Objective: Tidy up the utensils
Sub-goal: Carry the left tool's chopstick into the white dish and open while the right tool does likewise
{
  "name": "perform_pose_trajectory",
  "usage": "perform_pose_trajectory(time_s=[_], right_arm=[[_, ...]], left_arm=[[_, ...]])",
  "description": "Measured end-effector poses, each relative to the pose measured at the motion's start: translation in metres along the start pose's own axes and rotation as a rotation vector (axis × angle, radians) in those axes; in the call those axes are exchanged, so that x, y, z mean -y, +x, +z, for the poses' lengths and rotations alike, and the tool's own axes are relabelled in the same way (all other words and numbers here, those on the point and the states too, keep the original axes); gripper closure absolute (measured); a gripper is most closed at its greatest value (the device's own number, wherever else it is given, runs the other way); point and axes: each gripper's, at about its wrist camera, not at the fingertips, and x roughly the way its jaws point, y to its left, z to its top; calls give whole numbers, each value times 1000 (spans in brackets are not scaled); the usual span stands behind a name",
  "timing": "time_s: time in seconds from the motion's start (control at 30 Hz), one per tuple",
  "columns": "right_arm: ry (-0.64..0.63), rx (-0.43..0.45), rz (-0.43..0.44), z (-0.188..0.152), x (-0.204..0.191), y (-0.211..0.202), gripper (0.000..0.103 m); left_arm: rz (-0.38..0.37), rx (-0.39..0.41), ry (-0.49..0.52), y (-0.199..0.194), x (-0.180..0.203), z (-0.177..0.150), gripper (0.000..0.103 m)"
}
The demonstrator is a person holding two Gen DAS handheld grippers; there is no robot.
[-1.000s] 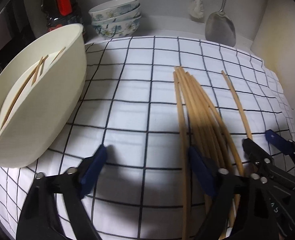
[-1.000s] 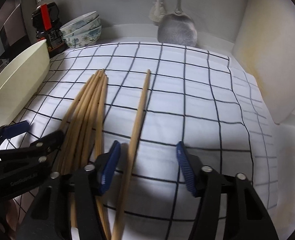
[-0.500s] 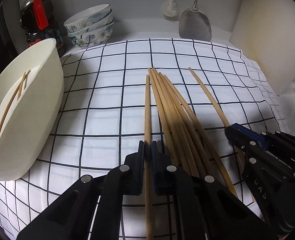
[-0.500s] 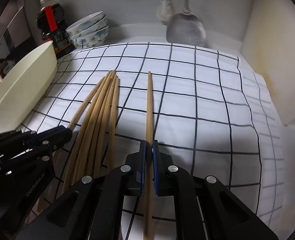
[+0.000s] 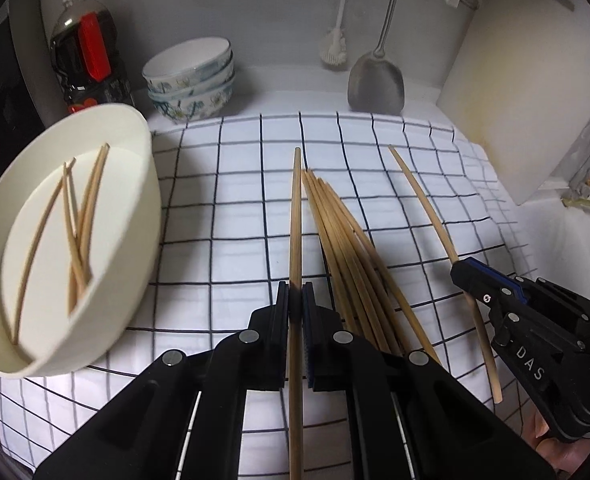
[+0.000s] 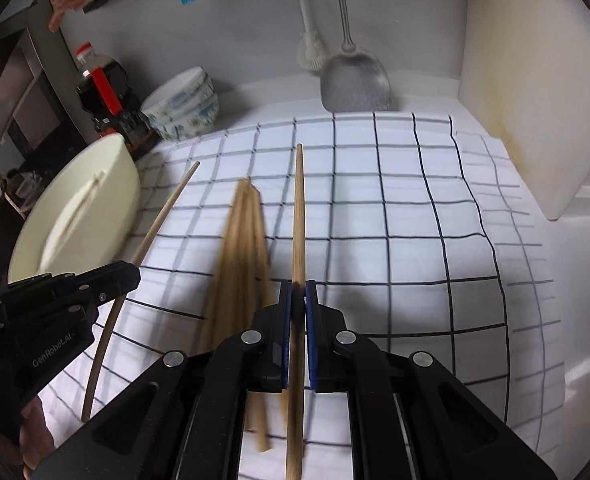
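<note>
Both clamped chopsticks have come up off the cloth since half a second ago. Nearest, the left hand-held gripper [image 5: 295,304] is shut tight on one long wooden chopstick [image 5: 295,216]; the right hand-held gripper [image 6: 298,300] likewise pinches another wooden chopstick [image 6: 299,216]. Between them the loose bundle of wooden chopsticks [image 5: 347,256] lies on the black-checked white cloth [image 5: 239,216] covering the table. At 9 o'clock, the cream oval bowl [image 5: 135,240] holds more chopsticks.

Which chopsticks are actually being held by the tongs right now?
Two: the left tongs pinch one chopstick, the right tongs another. The bundle lies loose on the cloth.
</note>
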Motion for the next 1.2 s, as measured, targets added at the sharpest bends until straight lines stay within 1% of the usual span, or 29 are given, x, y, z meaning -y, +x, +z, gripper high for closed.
perform_pose_trajectory(time_s=[0.1,0.2,0.37,0.47,0.6,0.7,0.83,1.0,1.2], right_arm=[[15,10,33,7,-15,-12,96],[-5,28,50,16,-36,-22,96],[-50,70,99,36,-82,-34,96],[-78,89,134,50,-113,-34,96],[-128,90,174,64,-157,-20,96],[-143,72,211,70,-185,-5,96],[-165,43,237,74,-217,16,96],[-163,-2,257,84,-248,45,96],[-160,-49,258,90,-275,72,96]], left_arm=[[-8,34,-3,-20,-12,7,96],[-10,59,-16,-39,-31,11,96],[-4,96,-49,-68,-74,18,96],[-5,120,-73,-83,-103,23,96],[39,145,-112,-96,-147,28,96],[74,154,-138,-97,-177,29,96],[100,144,-162,-89,-215,28,96],[103,128,-183,-73,-248,26,96],[102,91,-199,-49,-271,29,96]])
